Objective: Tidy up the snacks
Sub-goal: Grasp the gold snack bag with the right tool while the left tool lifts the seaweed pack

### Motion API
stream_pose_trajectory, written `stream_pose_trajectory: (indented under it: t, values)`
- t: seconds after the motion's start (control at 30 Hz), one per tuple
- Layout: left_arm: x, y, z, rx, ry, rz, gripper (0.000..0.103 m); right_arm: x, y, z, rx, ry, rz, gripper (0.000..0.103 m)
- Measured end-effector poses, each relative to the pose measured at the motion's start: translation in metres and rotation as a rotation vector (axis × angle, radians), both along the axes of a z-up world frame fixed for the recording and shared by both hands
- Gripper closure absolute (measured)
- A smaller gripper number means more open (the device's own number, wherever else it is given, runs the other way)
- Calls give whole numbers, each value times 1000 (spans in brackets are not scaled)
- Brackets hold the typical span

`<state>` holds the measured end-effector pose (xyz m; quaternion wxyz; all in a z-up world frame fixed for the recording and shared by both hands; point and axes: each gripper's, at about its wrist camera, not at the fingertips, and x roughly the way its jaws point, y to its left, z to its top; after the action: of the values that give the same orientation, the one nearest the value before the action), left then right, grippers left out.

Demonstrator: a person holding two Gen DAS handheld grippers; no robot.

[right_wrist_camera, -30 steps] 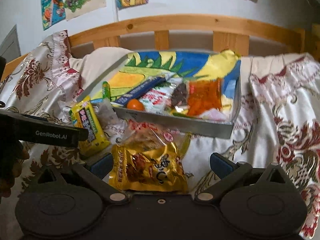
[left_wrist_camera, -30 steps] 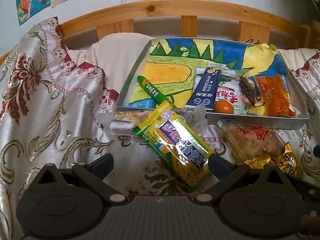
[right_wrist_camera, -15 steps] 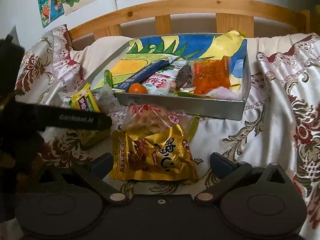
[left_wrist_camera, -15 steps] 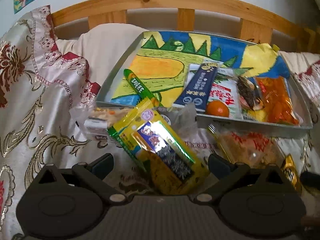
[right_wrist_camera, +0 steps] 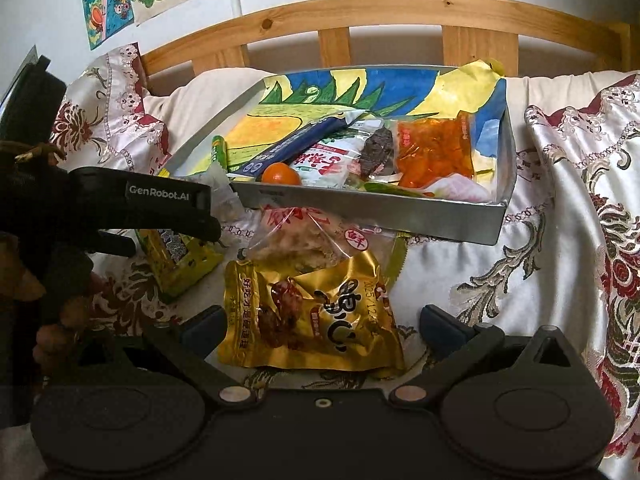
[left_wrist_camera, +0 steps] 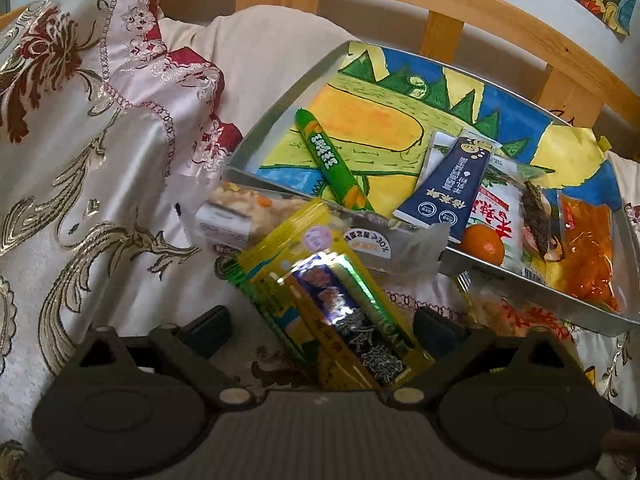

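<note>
A yellow-green snack packet [left_wrist_camera: 332,300] lies on the cloth between the open fingers of my left gripper [left_wrist_camera: 320,326]; it also shows in the right wrist view [right_wrist_camera: 180,258]. A clear-wrapped cake packet [left_wrist_camera: 256,216] lies behind it. A metal tray [left_wrist_camera: 532,300] holds a green stick [left_wrist_camera: 330,162], a navy sachet [left_wrist_camera: 452,184], an orange [left_wrist_camera: 482,244] and an orange-filled bag [left_wrist_camera: 588,252]. My right gripper [right_wrist_camera: 320,330] is open around a gold snack bag [right_wrist_camera: 312,316]. A clear red-printed bag [right_wrist_camera: 304,240] lies beyond it.
The patterned satin cloth [right_wrist_camera: 580,200] covers a bed with a wooden headboard [right_wrist_camera: 360,16]. The tray's near wall [right_wrist_camera: 360,210] stands just behind the loose packets. My left gripper's body [right_wrist_camera: 120,200] reaches in from the left in the right wrist view.
My left gripper has moved forward and down so the yellow-green packet sits between its fingers. My right gripper has edged closer over the gold bag.
</note>
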<state>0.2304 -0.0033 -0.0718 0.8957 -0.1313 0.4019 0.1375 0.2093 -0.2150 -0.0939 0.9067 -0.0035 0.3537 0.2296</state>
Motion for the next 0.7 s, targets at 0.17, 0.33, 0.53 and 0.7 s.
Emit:
stream_pose_trajectory:
  t: [0.17, 0.33, 0.53, 0.7]
  values:
    - [-9, 6, 2, -38, -12, 12, 21, -1, -4, 3, 12, -11, -9, 10]
    - [-22, 13, 4, -100, -37, 10, 31, -2, -5, 5, 6, -31, -16, 19]
    - [-37, 16, 5, -137, -45, -17, 39, 1, -5, 0, -7, -9, -11, 29]
    - [-50, 18, 6, -173, -44, -30, 40, -5, -1, 6, -38, -36, -9, 43]
